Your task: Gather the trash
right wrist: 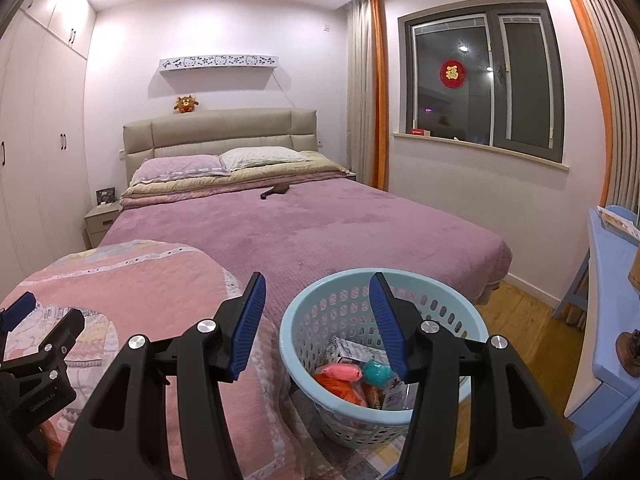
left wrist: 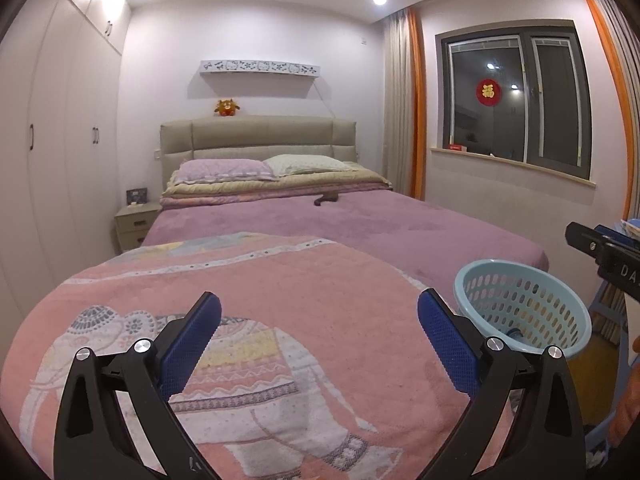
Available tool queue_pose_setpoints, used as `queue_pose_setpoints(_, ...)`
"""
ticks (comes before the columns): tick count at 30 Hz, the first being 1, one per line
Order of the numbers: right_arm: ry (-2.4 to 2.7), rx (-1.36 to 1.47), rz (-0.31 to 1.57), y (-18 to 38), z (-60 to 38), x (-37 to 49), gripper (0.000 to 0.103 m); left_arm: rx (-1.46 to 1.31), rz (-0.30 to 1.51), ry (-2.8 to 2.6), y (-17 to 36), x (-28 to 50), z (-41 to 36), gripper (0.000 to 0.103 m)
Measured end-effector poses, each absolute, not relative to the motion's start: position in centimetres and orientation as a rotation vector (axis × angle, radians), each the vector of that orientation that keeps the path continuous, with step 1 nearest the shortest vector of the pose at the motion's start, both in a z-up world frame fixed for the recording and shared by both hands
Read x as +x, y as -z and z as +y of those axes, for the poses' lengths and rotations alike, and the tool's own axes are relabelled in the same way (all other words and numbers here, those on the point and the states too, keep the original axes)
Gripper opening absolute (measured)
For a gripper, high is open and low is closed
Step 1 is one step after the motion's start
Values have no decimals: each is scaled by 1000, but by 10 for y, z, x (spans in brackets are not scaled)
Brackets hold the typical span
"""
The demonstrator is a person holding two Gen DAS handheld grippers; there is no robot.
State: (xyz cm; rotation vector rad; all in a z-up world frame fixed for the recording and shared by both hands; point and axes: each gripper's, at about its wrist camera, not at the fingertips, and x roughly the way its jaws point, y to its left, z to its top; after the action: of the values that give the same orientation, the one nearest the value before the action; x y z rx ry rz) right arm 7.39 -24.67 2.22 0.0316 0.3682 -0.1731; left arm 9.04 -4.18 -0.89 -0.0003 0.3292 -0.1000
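A light blue perforated basket (right wrist: 308, 320) stands at the bed's right front corner; it also shows in the left wrist view (left wrist: 480, 276). It holds several pieces of trash: a pink wrapper (right wrist: 343, 373), a teal lump (right wrist: 376, 372), orange pieces (right wrist: 344, 392) and white packaging (right wrist: 352, 350). My right gripper (right wrist: 318, 318) is open and empty, just above the basket's left rim. My left gripper (left wrist: 320, 326) is open and empty over the pink elephant blanket (left wrist: 280, 300). The left gripper shows at the left edge of the right wrist view (right wrist: 18, 314).
A bed with a purple cover (right wrist: 320, 224) fills the middle, with a small dark object (right wrist: 276, 191) lying near the pillows (right wrist: 224, 162). A wardrobe (left wrist: 60, 140) stands left, a nightstand (left wrist: 134, 224) beside the headboard, a blue desk (right wrist: 608, 300) right, wooden floor (right wrist: 520, 320) between.
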Motion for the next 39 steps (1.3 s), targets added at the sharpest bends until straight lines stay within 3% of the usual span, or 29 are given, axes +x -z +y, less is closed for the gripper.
queue_pose_setpoints(7,172,28,372,-19,-244,73,51,8,328,117,9,89,-43,96)
queue_pose_setpoints(13,171,45,366,-20,-248,72,58,11,336,122,8,90,-44,96)
queue_pose_setpoints(39,154,44,398,-14,-246,81,60,51,319,108,6,85,-50,95)
